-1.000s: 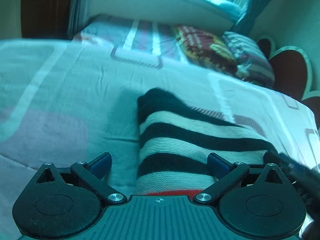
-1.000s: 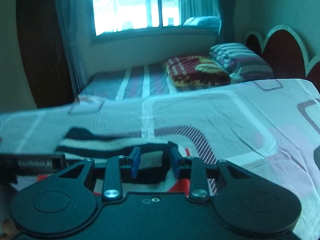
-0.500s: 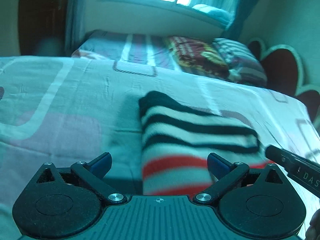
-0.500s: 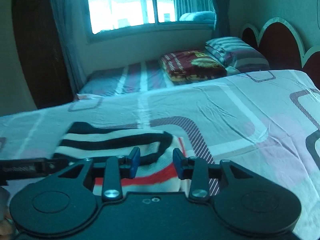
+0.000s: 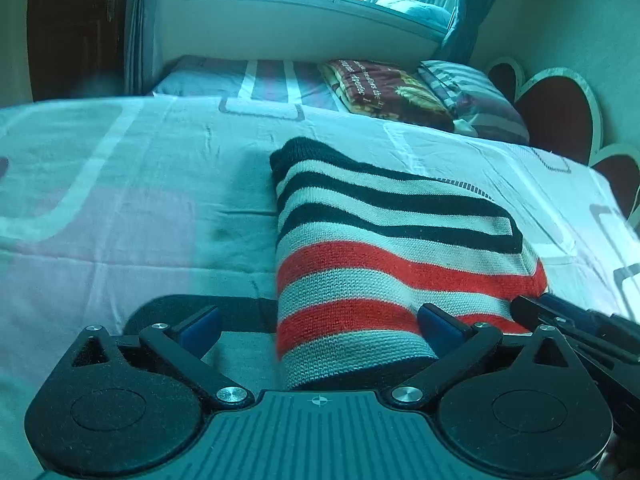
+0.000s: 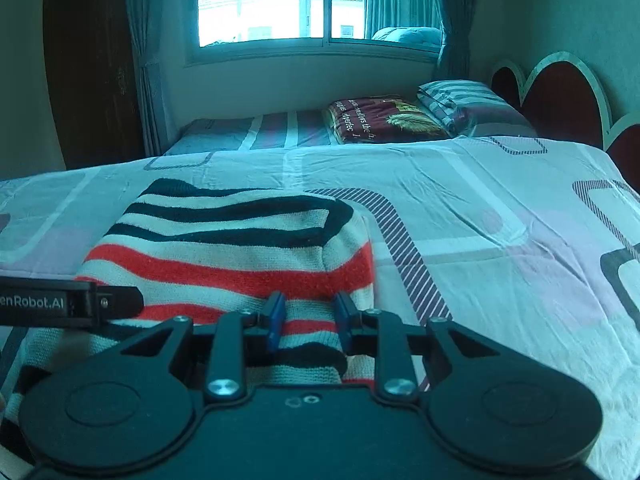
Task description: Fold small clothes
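Observation:
A knit garment [image 5: 384, 240] striped black, cream and red lies folded on the bedsheet [image 5: 120, 208]. My left gripper [image 5: 318, 326] is open wide over its near left edge, one blue fingertip [image 5: 200, 328] above the sheet and the other above the knit. The right gripper's body [image 5: 580, 332] shows at the lower right. In the right wrist view, my right gripper [image 6: 310, 320] sits at the near right corner of the garment [image 6: 224, 240]. Its jaws are narrow and closing, with striped cloth between them. The left gripper's finger [image 6: 68, 304] crosses in from the left.
A second bed with a dark red folded blanket [image 6: 384, 120] and a striped pillow [image 6: 468, 108] stands behind, under the window [image 6: 280, 0]. A scalloped headboard [image 6: 560, 92] rises at the right. Bare patterned sheet [image 6: 500, 260] stretches right of the garment.
Both grippers have drawn back toward the near edge, so more of the garment's red stripes show. The right jaws widened slightly, then narrowed. The left jaws stayed wide.

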Tool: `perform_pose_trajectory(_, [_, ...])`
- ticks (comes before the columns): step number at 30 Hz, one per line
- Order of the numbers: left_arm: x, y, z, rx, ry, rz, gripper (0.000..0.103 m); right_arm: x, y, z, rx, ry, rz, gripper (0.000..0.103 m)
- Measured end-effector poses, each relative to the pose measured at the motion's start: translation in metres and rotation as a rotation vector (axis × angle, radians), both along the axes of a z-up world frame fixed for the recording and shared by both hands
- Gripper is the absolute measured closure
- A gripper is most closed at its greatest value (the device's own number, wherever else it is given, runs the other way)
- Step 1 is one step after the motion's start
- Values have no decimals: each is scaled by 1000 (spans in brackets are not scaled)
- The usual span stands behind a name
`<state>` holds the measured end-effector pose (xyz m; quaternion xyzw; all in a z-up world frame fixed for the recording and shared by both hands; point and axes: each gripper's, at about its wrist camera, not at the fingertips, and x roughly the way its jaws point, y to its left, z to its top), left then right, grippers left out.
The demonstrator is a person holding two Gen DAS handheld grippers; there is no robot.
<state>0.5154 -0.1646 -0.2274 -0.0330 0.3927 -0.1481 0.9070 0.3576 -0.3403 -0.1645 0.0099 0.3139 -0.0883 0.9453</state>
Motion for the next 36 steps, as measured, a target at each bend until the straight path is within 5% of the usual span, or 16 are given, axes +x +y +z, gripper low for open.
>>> perform_pose_trajectory(9, [-44,9,26,-13,-21,-28,0,-59,11,34,74,-55,-18,72])
perform_pose_trajectory(18, [-74,15,-4,12,52,-119,0,-90,10,-4,86,33,-126,68])
perform_pose_trajectory(26, [-91,22,9,32,64,-156,0,-101,20,13,97,66,-177,66])
perform_pose_trajectory(36, [-70,24,37,2,35,-83,0,-84,9,46,75,27,-113,38])
